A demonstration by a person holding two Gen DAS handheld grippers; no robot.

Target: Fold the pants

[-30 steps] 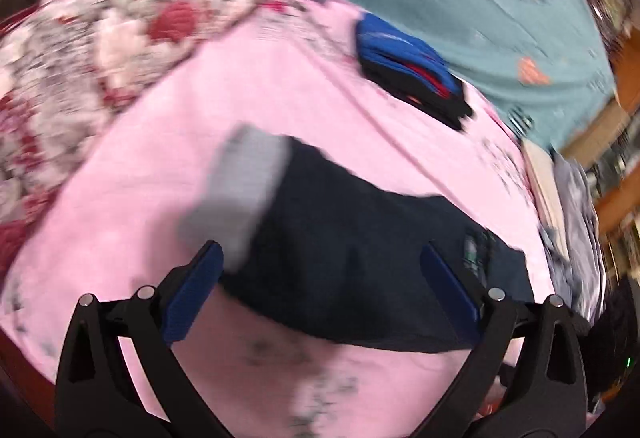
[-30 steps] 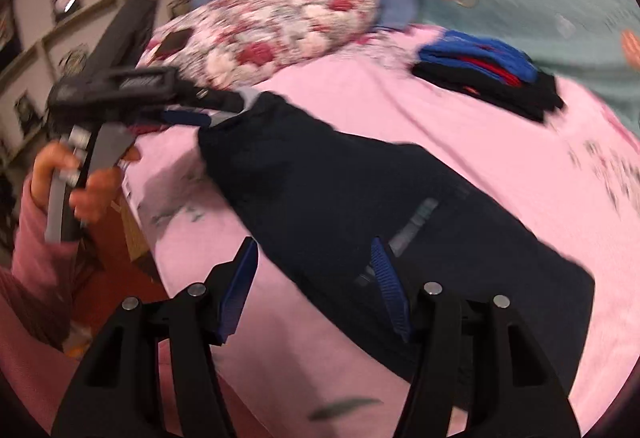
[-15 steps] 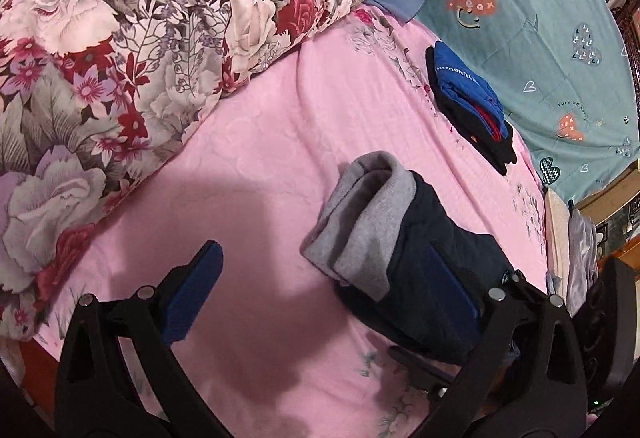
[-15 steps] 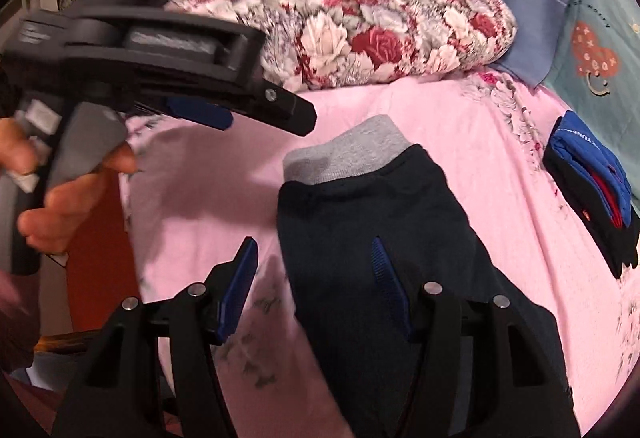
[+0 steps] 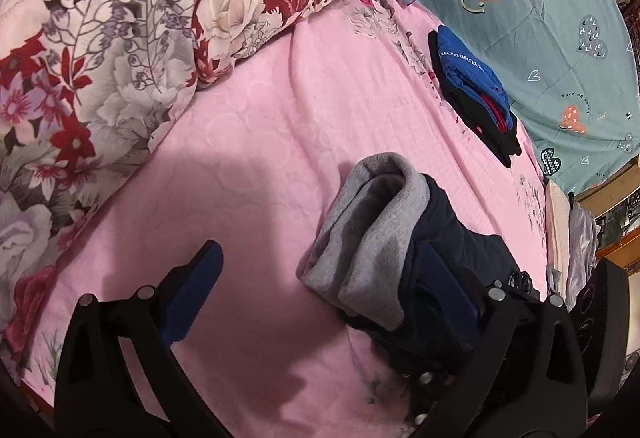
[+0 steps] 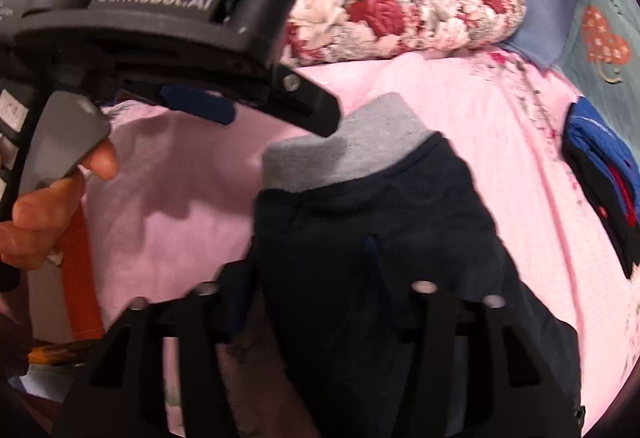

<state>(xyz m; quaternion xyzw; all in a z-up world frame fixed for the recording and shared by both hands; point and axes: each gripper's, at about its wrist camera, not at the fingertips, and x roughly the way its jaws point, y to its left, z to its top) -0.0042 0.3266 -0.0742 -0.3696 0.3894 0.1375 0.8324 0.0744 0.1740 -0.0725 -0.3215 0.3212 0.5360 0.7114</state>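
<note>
Dark navy pants with grey ribbed waistband (image 5: 400, 238) lie on pink quilted bed (image 5: 280, 126). Floral red-and-white duvet roll (image 5: 120, 38) at 10 o'clock; folded blue-and-black clothes stack (image 5: 472, 86) at 1 o'clock, well apart.

Left gripper (image 5: 316, 278): hovering low over the near edge of the bed, jaws standing wide apart, blue pads (image 5: 192, 294) gripping nothing; right-hand pad lying against dark fabric, no pinch. Seen from the right wrist view (image 6: 256, 102): tilted slightly downward, bare hand (image 6: 44, 214) wrapping the handle, one finger resting on the grey trigger.

Right gripper (image 6: 308, 298): pointing along the near edge, jaws parted, dark fabric lying between the fingers (image 6: 424, 318); actual grip impossible to confirm, frame blurred.
</note>
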